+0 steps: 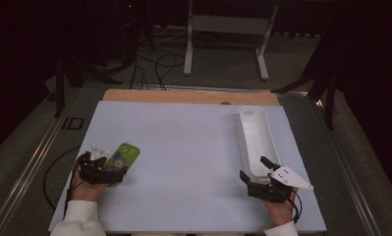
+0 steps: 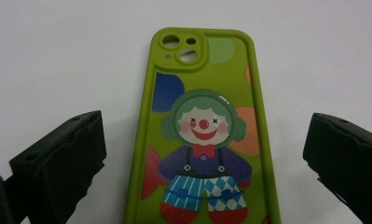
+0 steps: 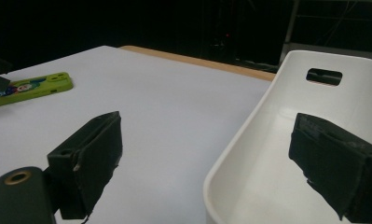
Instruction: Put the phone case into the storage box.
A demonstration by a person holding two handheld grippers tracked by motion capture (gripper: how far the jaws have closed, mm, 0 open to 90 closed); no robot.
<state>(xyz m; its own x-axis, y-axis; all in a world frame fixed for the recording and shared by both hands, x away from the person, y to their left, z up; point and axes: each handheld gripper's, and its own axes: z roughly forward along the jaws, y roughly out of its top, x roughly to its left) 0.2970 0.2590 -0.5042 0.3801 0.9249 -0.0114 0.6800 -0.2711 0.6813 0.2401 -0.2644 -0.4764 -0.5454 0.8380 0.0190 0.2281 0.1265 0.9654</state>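
A lime-green phone case [image 1: 124, 155] with a clown picture lies face down on the white table [image 1: 183, 142] at the near left. My left gripper [image 1: 116, 168] is open, one jaw on each side of the case's lower end [image 2: 202, 140], neither touching it. A long white tray [image 1: 255, 132] with a handle slot stands at the right. My right gripper [image 1: 255, 168] is open at the tray's near end. One jaw is inside the tray [image 3: 272, 121] and the other is outside over the table. The case [image 3: 32, 86] also appears far left in the right gripper view.
A wooden strip [image 1: 191, 96] runs along the table's far edge. Beyond it, a white stand [image 1: 225, 24] and cables [image 1: 154, 66] sit on the dark floor. Bare table surface lies between the case and the tray.
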